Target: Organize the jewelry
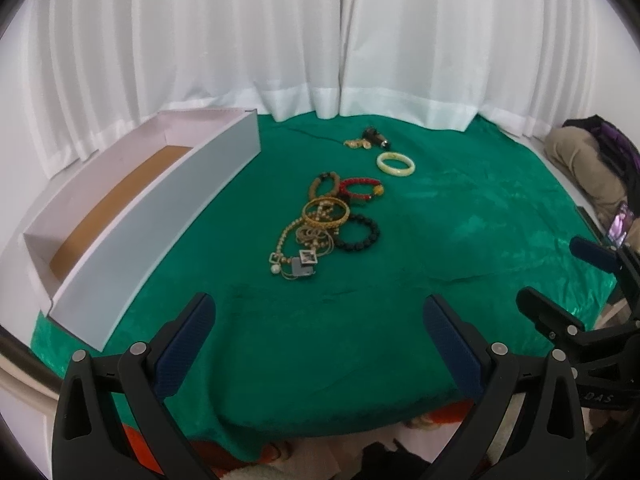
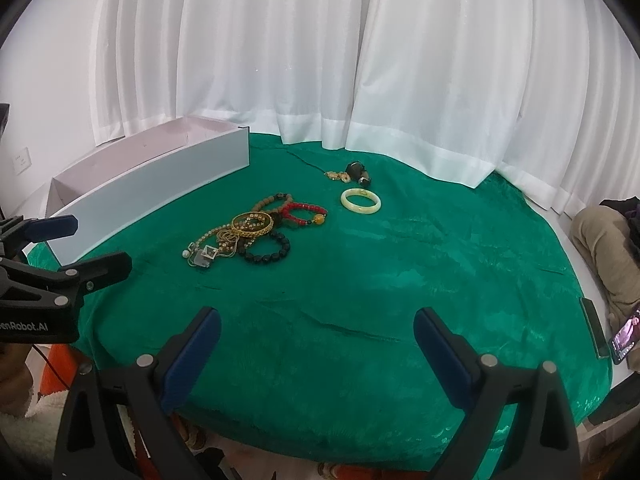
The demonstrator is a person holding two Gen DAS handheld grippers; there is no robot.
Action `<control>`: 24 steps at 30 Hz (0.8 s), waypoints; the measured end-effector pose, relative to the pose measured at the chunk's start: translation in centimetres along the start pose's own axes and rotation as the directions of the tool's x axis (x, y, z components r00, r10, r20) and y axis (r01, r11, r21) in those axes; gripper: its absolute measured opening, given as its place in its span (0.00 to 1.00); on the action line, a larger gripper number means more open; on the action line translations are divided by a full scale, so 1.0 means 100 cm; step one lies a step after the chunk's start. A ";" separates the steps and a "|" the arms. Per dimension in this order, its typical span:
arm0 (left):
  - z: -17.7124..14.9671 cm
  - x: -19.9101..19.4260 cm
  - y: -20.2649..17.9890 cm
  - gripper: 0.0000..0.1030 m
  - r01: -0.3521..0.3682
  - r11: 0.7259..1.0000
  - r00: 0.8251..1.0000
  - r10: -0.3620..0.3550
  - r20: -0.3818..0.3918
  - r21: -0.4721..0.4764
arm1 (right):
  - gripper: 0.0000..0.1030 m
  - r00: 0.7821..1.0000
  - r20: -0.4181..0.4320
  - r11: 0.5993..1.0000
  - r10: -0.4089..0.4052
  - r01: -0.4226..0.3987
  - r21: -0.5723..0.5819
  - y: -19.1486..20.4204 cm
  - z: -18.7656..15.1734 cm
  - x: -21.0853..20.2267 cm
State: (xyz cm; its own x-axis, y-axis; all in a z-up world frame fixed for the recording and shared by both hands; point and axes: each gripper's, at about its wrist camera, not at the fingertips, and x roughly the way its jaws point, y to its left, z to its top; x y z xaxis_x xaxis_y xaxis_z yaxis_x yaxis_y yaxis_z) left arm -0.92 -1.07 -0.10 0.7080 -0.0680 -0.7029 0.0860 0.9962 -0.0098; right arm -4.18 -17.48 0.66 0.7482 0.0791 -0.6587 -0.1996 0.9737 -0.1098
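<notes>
A heap of jewelry lies mid-table on the green cloth [image 1: 460,232]: a gold bangle [image 1: 326,213] [image 2: 252,224], a black bead bracelet [image 1: 358,233] [image 2: 266,249], a red bead bracelet [image 1: 361,189] [image 2: 304,212], a brown bead bracelet [image 1: 325,184] and tangled gold necklaces [image 1: 298,254] [image 2: 206,250]. Farther back rest a pale jade bangle [image 1: 395,164] [image 2: 361,201] and a small dark piece [image 1: 374,138] [image 2: 357,172]. A long white box [image 1: 160,216] [image 2: 156,188] stands open at the left. My left gripper [image 1: 318,316] and right gripper [image 2: 317,330] hover open near the front edge, holding nothing.
White curtains [image 2: 320,60] hang behind the table. A person's trouser leg [image 2: 604,248] and a lit phone [image 2: 626,334] are at the right edge. Orange fabric [image 1: 240,456] shows below the front edge.
</notes>
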 end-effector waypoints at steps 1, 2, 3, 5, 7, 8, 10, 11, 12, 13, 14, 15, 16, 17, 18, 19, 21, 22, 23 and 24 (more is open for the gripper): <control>-0.001 0.000 0.000 1.00 0.001 1.000 1.000 -0.001 -0.002 0.000 | 0.96 1.000 -0.001 1.000 0.001 -0.001 -0.001 0.000 0.000 0.000; -0.001 0.001 0.000 1.00 0.003 1.000 1.000 -0.003 -0.005 0.001 | 0.96 1.000 -0.001 1.000 0.002 -0.002 -0.001 0.000 0.000 -0.001; 0.000 0.002 0.001 1.00 0.004 1.000 1.000 -0.004 -0.007 0.001 | 0.96 1.000 0.001 1.000 0.003 -0.003 -0.002 0.000 0.000 -0.002; -0.001 0.001 0.000 1.00 0.004 1.000 1.000 -0.004 -0.006 0.000 | 0.96 1.000 0.003 1.000 0.002 -0.002 -0.003 0.000 0.000 -0.002; -0.001 0.001 0.000 1.00 0.005 1.000 1.000 -0.005 -0.005 -0.001 | 0.96 1.000 0.004 1.000 0.003 -0.003 -0.001 0.000 0.001 -0.002; -0.001 0.001 0.000 1.00 0.004 1.000 1.000 -0.004 -0.004 -0.002 | 0.96 1.000 0.003 1.000 0.004 -0.004 0.000 0.000 0.001 -0.002; -0.002 0.001 0.000 1.00 0.003 1.000 1.000 -0.003 -0.002 -0.001 | 0.96 1.000 0.003 1.000 0.002 -0.002 -0.003 0.000 0.001 -0.002; -0.002 0.001 0.000 1.00 0.004 1.000 1.000 -0.004 -0.003 -0.001 | 0.96 1.000 0.002 1.000 0.002 -0.002 -0.002 0.000 0.001 -0.002; -0.002 0.001 0.000 1.00 0.004 1.000 1.000 -0.004 -0.004 -0.002 | 0.96 1.000 0.003 1.000 0.003 -0.003 -0.002 0.000 0.001 -0.002; -0.002 0.001 0.000 1.00 0.003 1.000 1.000 -0.003 -0.004 -0.001 | 0.96 1.000 0.002 1.000 0.004 -0.004 -0.001 0.000 0.001 -0.002; -0.003 0.001 0.000 1.00 0.003 1.000 1.000 -0.003 -0.005 -0.001 | 0.96 1.000 0.002 1.000 0.002 -0.002 -0.002 0.000 0.001 -0.002; -0.002 0.001 0.000 1.00 0.003 1.000 1.000 -0.003 -0.007 -0.001 | 0.96 1.000 0.003 1.000 0.002 -0.002 -0.001 0.000 0.000 -0.002; -0.003 0.002 0.000 1.00 0.003 1.000 1.000 -0.003 -0.009 0.000 | 0.96 1.000 0.002 1.000 0.003 -0.003 -0.001 0.000 0.001 -0.002; -0.003 0.002 0.000 1.00 0.003 1.000 1.000 -0.003 -0.011 0.000 | 0.96 1.000 0.001 1.000 0.003 -0.003 -0.001 0.001 0.000 -0.001; -0.003 0.002 0.000 1.00 0.003 1.000 1.000 -0.003 -0.012 0.001 | 0.96 1.000 -0.001 1.000 0.003 -0.003 0.000 0.001 -0.001 -0.001; -0.003 0.002 -0.001 1.00 0.002 1.000 1.000 -0.002 -0.015 0.001 | 0.96 1.000 -0.003 1.000 0.003 -0.003 0.001 0.001 -0.001 0.000; -0.003 0.004 0.000 1.00 0.000 1.000 1.000 0.000 -0.020 0.003 | 0.96 1.000 -0.005 1.000 0.006 -0.006 0.004 0.002 -0.001 0.000; -0.003 0.004 -0.001 1.00 -0.002 1.000 1.000 0.002 -0.023 0.003 | 0.96 1.000 -0.006 1.000 0.006 -0.006 0.005 0.002 -0.001 0.001; -0.003 0.005 0.000 1.00 -0.002 1.000 1.000 0.002 -0.025 0.002 | 0.96 1.000 -0.005 1.000 0.006 -0.006 0.006 0.002 -0.002 0.000; -0.004 0.005 0.000 1.00 -0.002 1.000 1.000 0.002 -0.028 0.002 | 0.96 1.000 -0.005 1.000 0.007 -0.007 0.006 0.002 -0.002 0.000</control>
State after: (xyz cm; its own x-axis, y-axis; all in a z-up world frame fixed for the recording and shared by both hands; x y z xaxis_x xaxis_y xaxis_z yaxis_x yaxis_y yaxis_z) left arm -0.78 -1.09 -0.73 0.6884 -0.0648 -0.7224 0.0860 0.9963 -0.0075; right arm -4.33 -17.28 0.48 0.7440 0.0846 -0.6628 -0.2007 0.9744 -0.1009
